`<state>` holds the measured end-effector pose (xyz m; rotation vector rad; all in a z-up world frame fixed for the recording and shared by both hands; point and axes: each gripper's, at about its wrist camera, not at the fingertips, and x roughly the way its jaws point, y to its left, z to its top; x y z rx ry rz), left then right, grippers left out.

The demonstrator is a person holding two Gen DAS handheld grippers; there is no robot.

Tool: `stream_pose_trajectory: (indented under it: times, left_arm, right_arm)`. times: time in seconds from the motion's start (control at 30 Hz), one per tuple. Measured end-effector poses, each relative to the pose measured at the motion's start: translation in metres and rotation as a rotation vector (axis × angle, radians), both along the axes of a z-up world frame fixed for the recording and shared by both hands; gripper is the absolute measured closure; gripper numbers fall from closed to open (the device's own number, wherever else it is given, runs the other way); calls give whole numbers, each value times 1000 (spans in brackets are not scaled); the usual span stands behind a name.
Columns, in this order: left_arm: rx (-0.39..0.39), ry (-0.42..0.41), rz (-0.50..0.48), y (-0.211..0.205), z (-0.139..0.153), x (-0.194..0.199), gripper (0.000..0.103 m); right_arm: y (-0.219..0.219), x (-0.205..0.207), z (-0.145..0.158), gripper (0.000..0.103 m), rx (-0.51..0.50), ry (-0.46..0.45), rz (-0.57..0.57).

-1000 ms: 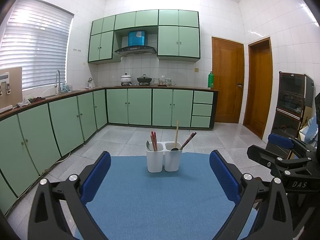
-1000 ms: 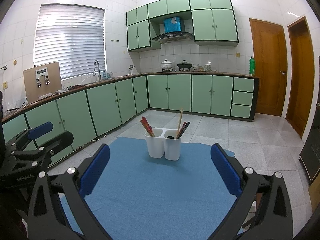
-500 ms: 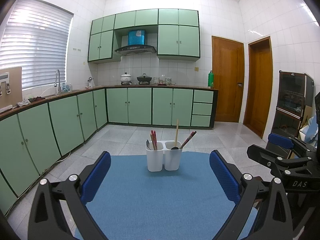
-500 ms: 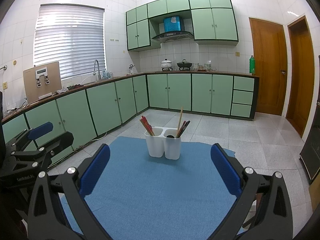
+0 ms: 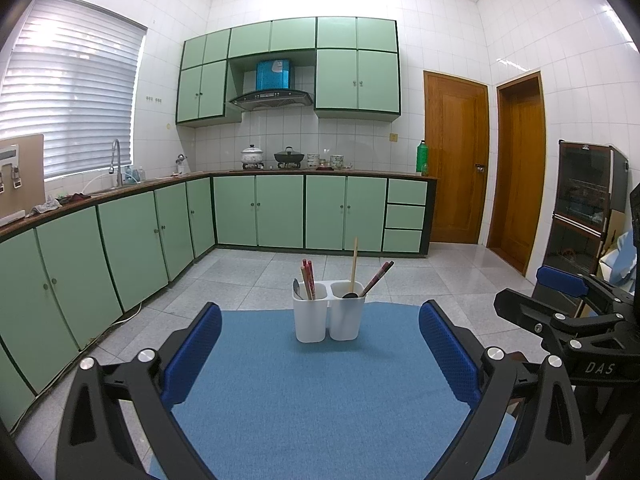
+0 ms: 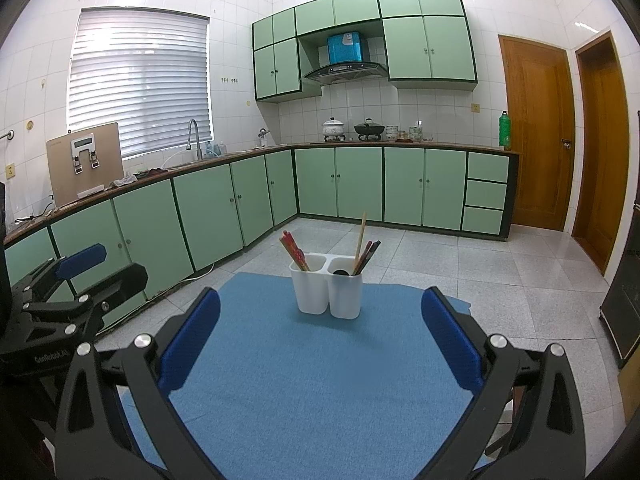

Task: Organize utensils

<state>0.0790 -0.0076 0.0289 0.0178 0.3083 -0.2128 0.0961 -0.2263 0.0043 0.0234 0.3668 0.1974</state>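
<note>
Utensils stand in a white two-cup holder [image 5: 329, 312] at the far middle of a blue mat [image 5: 320, 392]; in the left wrist view, red chopsticks [image 5: 308, 284] and a spoon fill its left cup, a wooden stick [image 5: 354, 264] and dark chopsticks [image 5: 376, 279] its right; the left gripper [image 5: 320, 344] is spread wide, holding nothing. In the right wrist view, the holder [image 6: 326, 288] sits ahead; the right gripper [image 6: 320, 336] is also spread wide and empty.

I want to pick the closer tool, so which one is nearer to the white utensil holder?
Neither clearly. The left tool and right tool both hang open, short of the utensil holder over the blue mat, about equally far. The holder sits centred ahead of each.
</note>
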Motion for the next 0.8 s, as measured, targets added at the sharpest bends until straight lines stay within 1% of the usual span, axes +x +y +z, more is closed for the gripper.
stream_pose_trajectory:
  times: [0.7, 0.8]
  left_arm:
    - [-4, 7, 3, 2, -6, 2, 6]
    - [-4, 7, 4, 2, -8, 2, 6]
  right_arm:
    - [0, 1, -2, 5, -1, 4, 0]
    - [-1, 1, -7, 5, -1, 5, 0]
